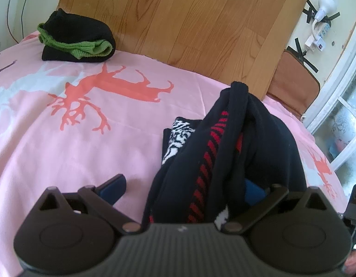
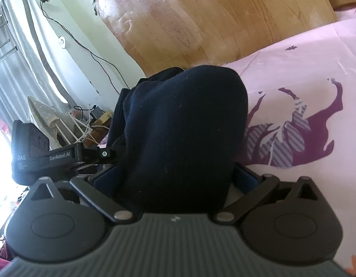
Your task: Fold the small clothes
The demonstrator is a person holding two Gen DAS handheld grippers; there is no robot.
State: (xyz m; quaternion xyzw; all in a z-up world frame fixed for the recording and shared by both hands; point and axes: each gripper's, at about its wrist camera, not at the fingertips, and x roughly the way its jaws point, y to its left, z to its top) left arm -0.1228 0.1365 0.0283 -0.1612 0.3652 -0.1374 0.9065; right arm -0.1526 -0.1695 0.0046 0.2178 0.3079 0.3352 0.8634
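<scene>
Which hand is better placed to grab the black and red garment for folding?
Probably the left: the black and red garment drapes between the left tool's open fingers. The right tool is wide open around a plain dark bundle.

My left tongs [image 1: 185,184] tilt downward, jaws spread wide, one blue pad [image 1: 114,188] bare on the left, the other half buried in dark cloth. My right tongs [image 2: 178,175] point down more gently, jaws as wide as they go. A dark sock [image 2: 185,124] fills the gap; whether the pads press it, I can't tell.
</scene>
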